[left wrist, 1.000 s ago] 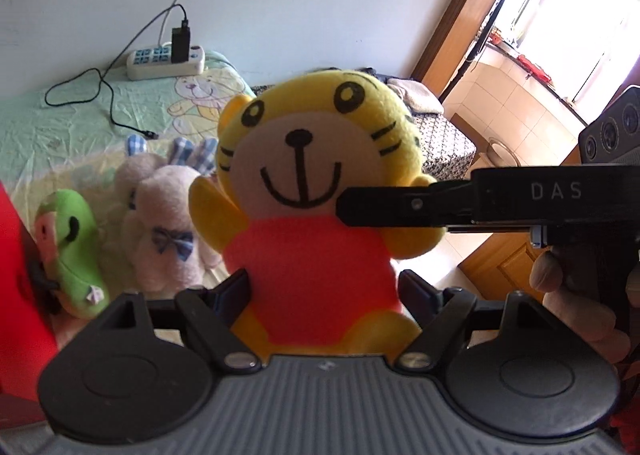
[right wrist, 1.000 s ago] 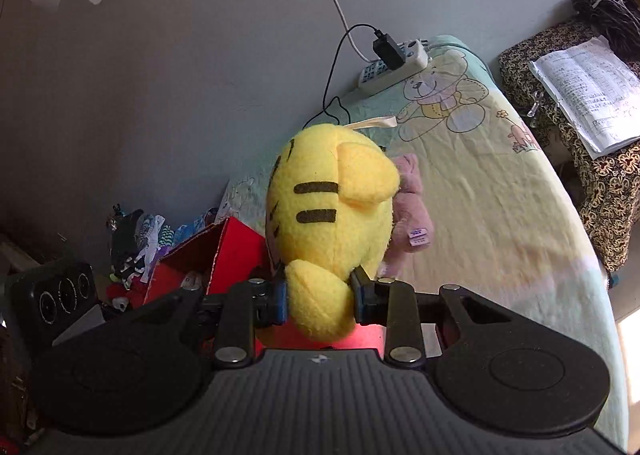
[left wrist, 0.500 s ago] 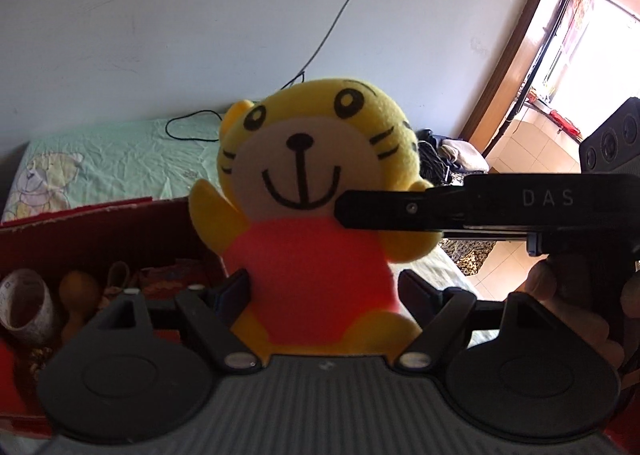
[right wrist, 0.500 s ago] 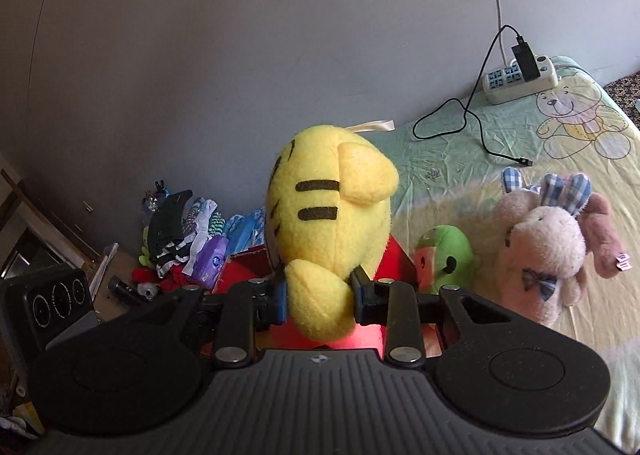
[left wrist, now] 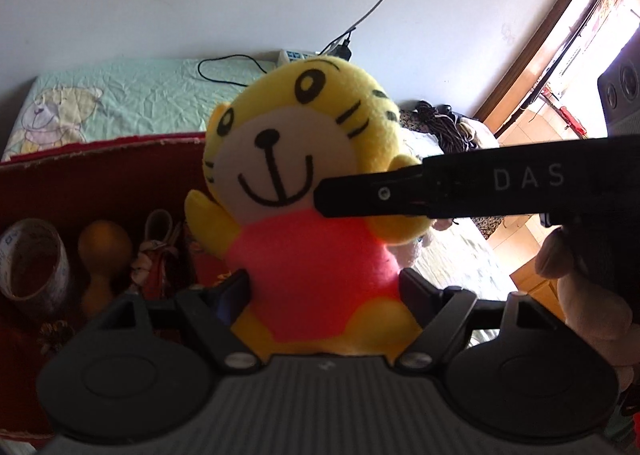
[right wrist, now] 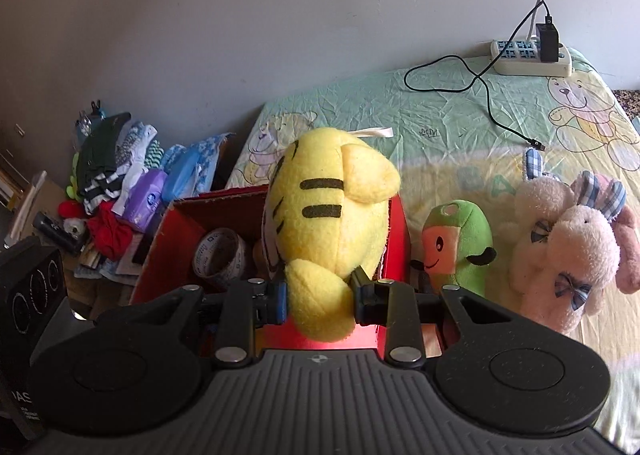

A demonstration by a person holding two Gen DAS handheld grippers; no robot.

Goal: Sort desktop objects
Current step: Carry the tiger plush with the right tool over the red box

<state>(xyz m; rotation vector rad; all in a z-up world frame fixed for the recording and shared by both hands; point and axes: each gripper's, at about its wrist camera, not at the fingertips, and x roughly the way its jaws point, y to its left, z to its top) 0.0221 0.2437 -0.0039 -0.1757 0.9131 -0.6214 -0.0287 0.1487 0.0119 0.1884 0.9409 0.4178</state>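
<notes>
**Tiger toy gripped from two sides above the red box**

The yellow plush tiger in a red shirt [left wrist: 308,191] sits upright between both sets of fingers. The left gripper [left wrist: 322,289] clamps its body at the hips; the right gripper [right wrist: 320,297] pinches one yellow paw. Below and left of the right fingers lies an open red cardboard box [right wrist: 160,251] holding a roll of clear tape [right wrist: 220,257]. Right of those fingers rest a green plush toy [right wrist: 460,247] and a pale pink plush rabbit [right wrist: 568,251] on the bedsheet.

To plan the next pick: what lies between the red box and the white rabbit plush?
A green plush toy stands between the red box and the white rabbit plush; the right wrist view shows it.
</notes>
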